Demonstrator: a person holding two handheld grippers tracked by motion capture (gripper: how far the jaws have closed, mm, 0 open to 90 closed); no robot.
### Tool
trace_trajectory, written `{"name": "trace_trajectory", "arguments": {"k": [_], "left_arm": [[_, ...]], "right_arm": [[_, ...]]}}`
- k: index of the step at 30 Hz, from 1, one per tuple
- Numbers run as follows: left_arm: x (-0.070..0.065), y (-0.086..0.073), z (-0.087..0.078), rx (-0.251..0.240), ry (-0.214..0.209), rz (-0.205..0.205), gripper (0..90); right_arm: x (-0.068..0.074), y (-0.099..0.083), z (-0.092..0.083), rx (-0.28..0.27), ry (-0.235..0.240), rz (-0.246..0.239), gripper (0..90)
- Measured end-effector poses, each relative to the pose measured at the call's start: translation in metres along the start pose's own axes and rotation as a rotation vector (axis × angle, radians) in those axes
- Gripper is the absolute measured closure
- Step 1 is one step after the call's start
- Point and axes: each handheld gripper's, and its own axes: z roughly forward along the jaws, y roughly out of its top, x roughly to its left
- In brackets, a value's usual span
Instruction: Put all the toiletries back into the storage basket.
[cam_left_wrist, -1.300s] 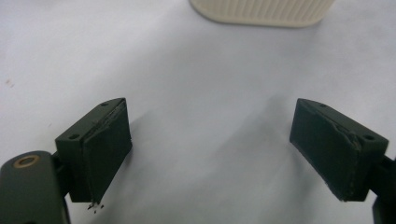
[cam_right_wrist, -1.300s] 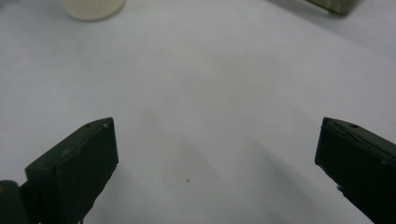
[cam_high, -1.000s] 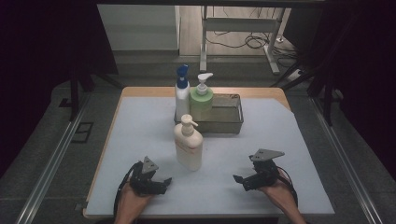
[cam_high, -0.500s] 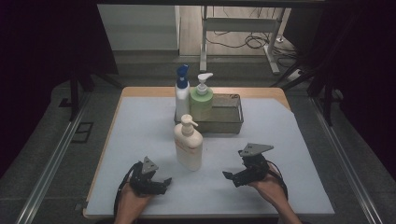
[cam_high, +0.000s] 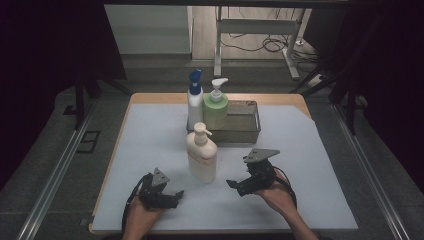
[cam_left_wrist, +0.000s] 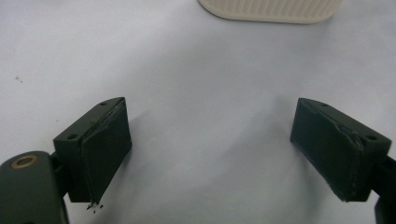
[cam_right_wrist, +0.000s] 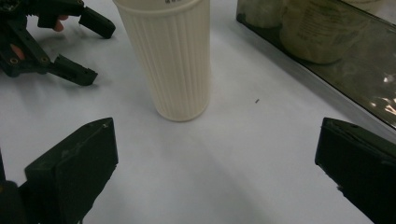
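The right gripper (cam_high: 239, 186) has slid leftward toward the cream pump bottle (cam_high: 201, 155), which stands at the centre of the high view, just below the metal basket (cam_high: 248, 125); the left gripper (cam_high: 172, 196) has stayed at lower left. The right gripper view adds the bottle's ribbed wall (cam_right_wrist: 175, 60) ahead of wide jaws; the left gripper view catches its base (cam_left_wrist: 271, 9) at the top edge, jaws equally wide.
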Motion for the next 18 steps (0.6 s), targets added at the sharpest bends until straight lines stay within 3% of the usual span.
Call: {"name": "trace_trajectory", "arguments": {"k": [18], "left_arm": [[0.0,0.0,0.0,0.0,0.0,0.0,11.9]], "right_arm": [[0.021,0.039,0.021,-0.017,-0.013,-0.028,4.7]]}}
